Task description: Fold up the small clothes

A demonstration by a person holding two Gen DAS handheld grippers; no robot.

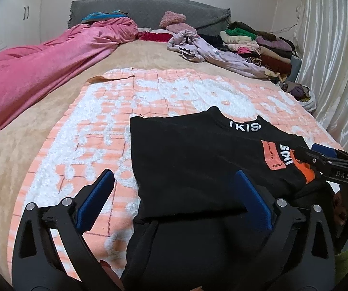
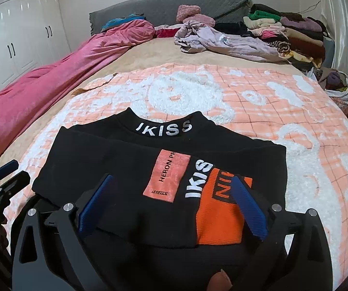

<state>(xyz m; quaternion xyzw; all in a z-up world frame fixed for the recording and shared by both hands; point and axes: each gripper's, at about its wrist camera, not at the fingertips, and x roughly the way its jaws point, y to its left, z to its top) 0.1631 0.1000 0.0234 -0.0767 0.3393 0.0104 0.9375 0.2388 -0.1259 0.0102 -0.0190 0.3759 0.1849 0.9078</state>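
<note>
Folded black sweater (image 2: 115, 169) on the bed's checked blanket (image 2: 283, 111); left tongs (image 1: 174, 191) and right tongs (image 2: 171, 194) both spread wide, pinching nothing.

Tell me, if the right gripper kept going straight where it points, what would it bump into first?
Most likely the black sweater. The right gripper is open and tilts down at its orange panel, which lies between its fingers. Depth is hard to judge.

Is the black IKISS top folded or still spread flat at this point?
Partly folded. The black top has a doubled upper layer ending in a straight fold edge near the camera, with more black fabric beneath, on the orange-and-white blanket.
</note>
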